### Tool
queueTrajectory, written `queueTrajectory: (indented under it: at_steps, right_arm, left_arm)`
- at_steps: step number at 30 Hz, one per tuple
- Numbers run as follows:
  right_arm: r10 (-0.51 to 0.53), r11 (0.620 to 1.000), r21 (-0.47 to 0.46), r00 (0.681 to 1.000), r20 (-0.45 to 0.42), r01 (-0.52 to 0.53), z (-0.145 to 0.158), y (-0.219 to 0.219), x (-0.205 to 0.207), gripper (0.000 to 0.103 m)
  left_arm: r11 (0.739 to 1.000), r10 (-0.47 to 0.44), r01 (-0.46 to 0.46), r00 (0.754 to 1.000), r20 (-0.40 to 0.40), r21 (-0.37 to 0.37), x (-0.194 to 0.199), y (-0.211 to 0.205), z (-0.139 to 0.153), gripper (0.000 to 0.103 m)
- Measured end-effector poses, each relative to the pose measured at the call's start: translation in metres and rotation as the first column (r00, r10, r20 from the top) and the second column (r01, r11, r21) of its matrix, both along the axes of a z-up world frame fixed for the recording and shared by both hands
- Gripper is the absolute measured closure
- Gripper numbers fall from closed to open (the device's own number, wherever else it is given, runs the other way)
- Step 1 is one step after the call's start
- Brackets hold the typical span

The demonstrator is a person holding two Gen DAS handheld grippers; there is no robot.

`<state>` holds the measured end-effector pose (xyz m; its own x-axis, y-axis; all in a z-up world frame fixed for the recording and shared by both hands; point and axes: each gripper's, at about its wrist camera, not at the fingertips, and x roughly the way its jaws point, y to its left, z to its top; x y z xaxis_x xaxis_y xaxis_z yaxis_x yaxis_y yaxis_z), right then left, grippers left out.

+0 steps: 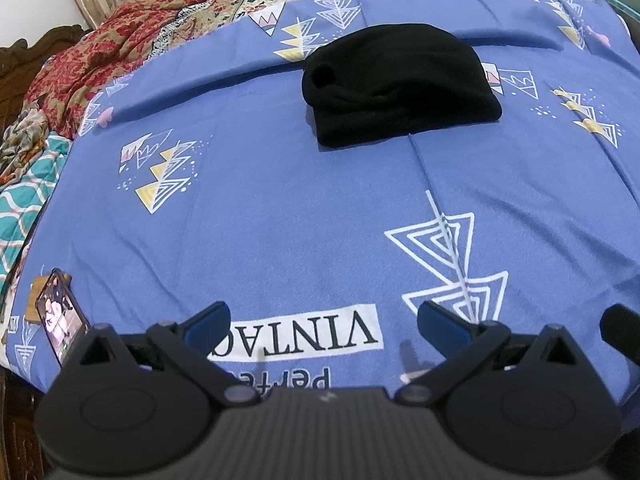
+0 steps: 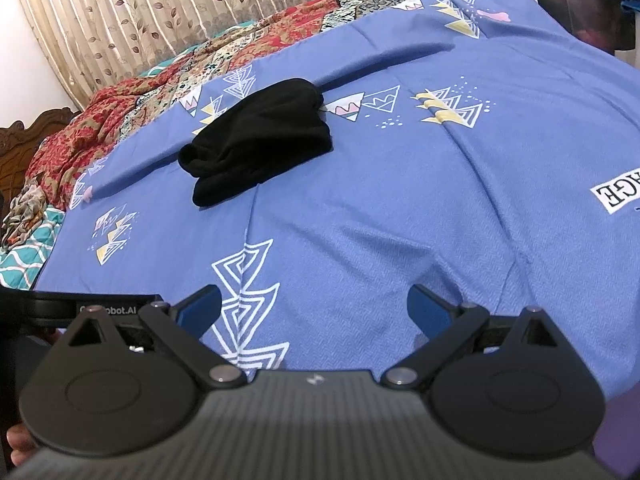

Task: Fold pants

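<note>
Both hand-held grippers are empty, with jaws spread wide: the left gripper [image 1: 322, 322] and the right gripper [image 2: 314, 306] hang low over the near part of the bed, well apart from the garment. The black pants [image 1: 398, 84] lie farther up the blue patterned bedsheet [image 1: 280, 200], near its middle, already gathered into a compact, thick bundle of several layers rather than spread flat. Judging by that shape, the folding looks finished or very nearly so, and this moment reads as a pause with neither tool engaged. In the left wrist view the bundle's long axis runs roughly across the bed, left to right, with a rolled, rounded end at the left and a squarer folded edge toward the camera; in the right wrist view the same bundle [image 2: 260, 132] slants from lower left to upper right. If anything is left, it would probably be tidying: reaching forward over the sheet, pinching the loose rounded left end and laying it flat, or pressing the stack square. A phone [image 1: 60, 316] lies at the sheet's near left edge, clear of the work.
</note>
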<state>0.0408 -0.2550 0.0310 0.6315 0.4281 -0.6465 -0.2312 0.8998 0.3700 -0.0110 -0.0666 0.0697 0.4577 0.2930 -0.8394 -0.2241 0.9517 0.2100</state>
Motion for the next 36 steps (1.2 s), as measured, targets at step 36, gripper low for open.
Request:
queueTrajectory:
  at_steps: [36]
  right_arm:
    - [0.011,1.0,0.005,1.0,-0.009,-0.011,-0.0001,0.0024,0.0006,0.003]
  left_arm:
    - [1.0,-0.015,0.014,0.999,-0.033,-0.012,-0.0013,-0.002,-0.003,0.0]
